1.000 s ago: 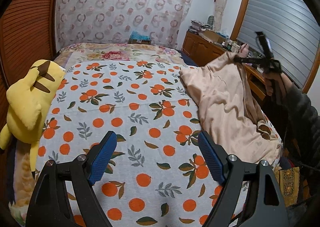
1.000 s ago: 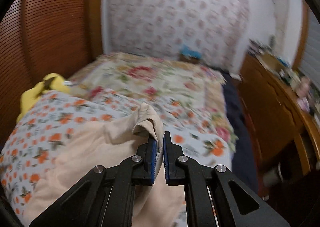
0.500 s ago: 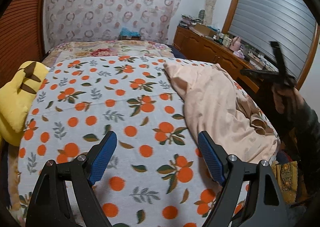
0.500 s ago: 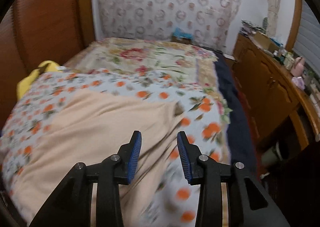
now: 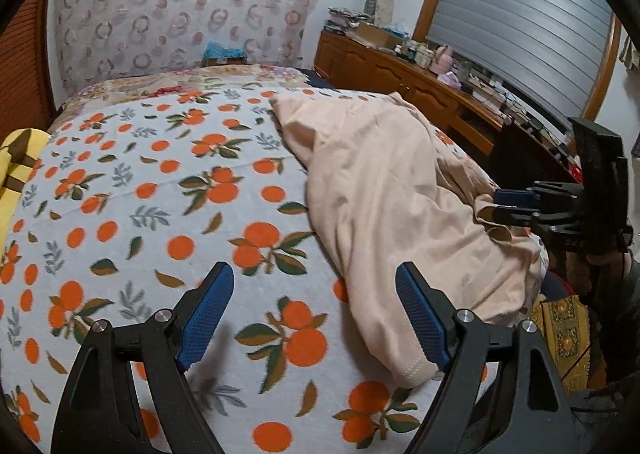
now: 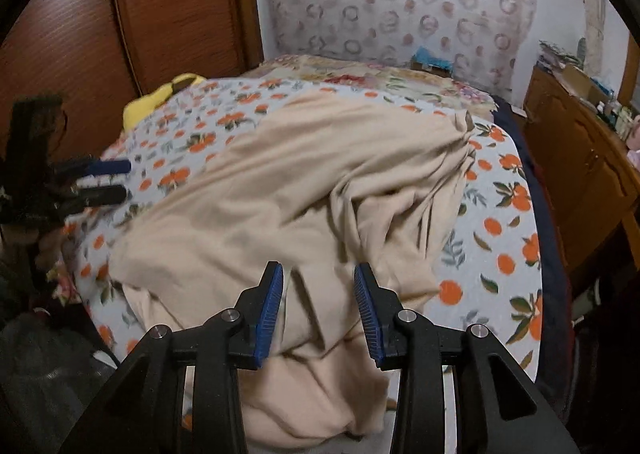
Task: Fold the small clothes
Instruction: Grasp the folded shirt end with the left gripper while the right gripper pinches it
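A beige garment (image 5: 384, 190) lies crumpled along the right side of the bed, on the orange-print blanket (image 5: 160, 214). It fills the middle of the right wrist view (image 6: 304, 190). My left gripper (image 5: 316, 318) is open and empty above the blanket, just left of the garment's near hem. My right gripper (image 6: 318, 308) is open and empty, its fingers over the bunched near edge of the garment. It also shows in the left wrist view (image 5: 500, 206) at the garment's right edge. The left gripper shows at the left of the right wrist view (image 6: 116, 180).
A yellow plush toy (image 5: 16, 174) lies at the bed's left edge. A wooden dresser (image 5: 420, 82) with clutter runs along the right wall. A floral quilt (image 5: 192, 82) covers the far end of the bed. A wooden wall (image 6: 120, 14) stands at the left.
My right gripper opened and let go of the garment, which dropped flat onto the bed. The right gripper then came down to the garment's near edge. My left gripper moved nearer to the garment.
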The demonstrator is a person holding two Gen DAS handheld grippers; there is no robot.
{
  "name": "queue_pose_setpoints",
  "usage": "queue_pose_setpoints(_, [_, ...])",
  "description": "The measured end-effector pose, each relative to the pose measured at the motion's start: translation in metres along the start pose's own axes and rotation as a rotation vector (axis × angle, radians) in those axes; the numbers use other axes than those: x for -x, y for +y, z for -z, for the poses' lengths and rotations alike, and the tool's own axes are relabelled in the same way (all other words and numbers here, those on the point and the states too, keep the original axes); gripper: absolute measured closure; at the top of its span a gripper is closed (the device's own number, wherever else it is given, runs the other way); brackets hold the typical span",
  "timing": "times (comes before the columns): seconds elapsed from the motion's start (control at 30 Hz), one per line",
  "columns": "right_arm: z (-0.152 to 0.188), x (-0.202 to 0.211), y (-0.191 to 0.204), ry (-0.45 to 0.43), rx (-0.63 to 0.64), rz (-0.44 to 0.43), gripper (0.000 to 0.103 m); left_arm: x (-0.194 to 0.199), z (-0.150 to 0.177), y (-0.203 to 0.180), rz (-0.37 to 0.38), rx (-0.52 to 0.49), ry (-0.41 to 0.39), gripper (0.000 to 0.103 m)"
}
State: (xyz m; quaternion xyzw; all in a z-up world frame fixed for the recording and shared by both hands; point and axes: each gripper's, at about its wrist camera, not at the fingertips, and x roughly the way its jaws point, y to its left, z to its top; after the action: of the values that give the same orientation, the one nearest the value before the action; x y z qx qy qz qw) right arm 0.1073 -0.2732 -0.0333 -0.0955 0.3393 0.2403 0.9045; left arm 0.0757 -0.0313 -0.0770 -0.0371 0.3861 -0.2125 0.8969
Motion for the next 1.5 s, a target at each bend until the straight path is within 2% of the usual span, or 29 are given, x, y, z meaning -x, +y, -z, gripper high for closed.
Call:
queue_pose_setpoints(0.13, [-0.005, -0.014, -0.002, 0.035, -0.025, 0.002, 0.067, -0.005, 0.004, -0.004, 0.005, 0.0, 0.021, 0.019])
queue_pose_setpoints(0.17, [-0.005, -0.011, -0.001, 0.03, -0.023, -0.004, 0.088, -0.006, 0.005, -0.004, 0.006, 0.0, 0.022, 0.019])
queue_pose_setpoints(0.2, [-0.005, -0.008, -0.003, 0.022, -0.024, -0.015, 0.097, -0.006, 0.005, -0.005, 0.012, -0.001, 0.023, 0.019])
queue_pose_setpoints(0.27, [-0.002, 0.006, -0.003, -0.015, -0.036, -0.008, 0.102, -0.005, 0.007, -0.009, 0.025, -0.008, 0.027, 0.019])
queue_pose_setpoints(0.5, [0.019, 0.08, -0.018, -0.151, -0.138, 0.047, 0.102, -0.01, 0.013, -0.017, 0.059, -0.017, 0.05, 0.019])
queue_pose_setpoints(0.63, [0.041, 0.104, -0.025, -0.157, -0.175, 0.083, 0.102, -0.011, 0.017, -0.024, 0.092, -0.025, 0.063, 0.02])
queue_pose_setpoints(0.67, [0.047, 0.104, -0.027, -0.146, -0.184, 0.077, 0.102, -0.011, 0.018, -0.025, 0.105, -0.025, 0.065, 0.023])
queue_pose_setpoints(0.73, [0.057, 0.1, -0.028, -0.121, -0.197, 0.068, 0.102, -0.014, 0.021, -0.03, 0.15, -0.029, 0.088, 0.043])
queue_pose_setpoints(0.87, [0.057, 0.089, -0.033, -0.097, -0.214, 0.052, 0.102, -0.02, 0.026, -0.04, 0.181, -0.055, 0.117, 0.062])
queue_pose_setpoints(0.93, [0.049, 0.086, -0.029, -0.098, -0.207, 0.051, 0.102, -0.02, 0.027, -0.043, 0.213, -0.059, 0.136, 0.097])
queue_pose_setpoints(1.03, [0.039, 0.089, -0.026, -0.102, -0.183, 0.053, 0.102, 0.001, 0.024, -0.05, 0.221, -0.081, 0.093, 0.099])
queue_pose_setpoints(1.1, [0.033, 0.099, -0.026, -0.106, -0.156, 0.059, 0.102, 0.023, 0.019, -0.053, 0.253, -0.081, 0.062, 0.099])
queue_pose_setpoints(1.2, [0.032, 0.115, -0.025, -0.091, -0.124, 0.062, 0.102, 0.043, 0.018, -0.059, 0.238, -0.11, 0.054, 0.099])
queue_pose_setpoints(1.3, [0.039, 0.112, -0.018, -0.016, -0.082, 0.042, 0.102, 0.043, 0.023, -0.063, 0.22, -0.122, 0.071, 0.099])
queue_pose_setpoints(1.4, [0.052, 0.091, -0.016, 0.069, -0.091, 0.027, 0.102, 0.031, 0.028, -0.058, 0.194, -0.111, 0.096, 0.099])
queue_pose_setpoints(1.5, [0.057, 0.081, -0.019, 0.081, -0.107, 0.027, 0.102, 0.022, 0.031, -0.051, 0.178, -0.096, 0.113, 0.099])
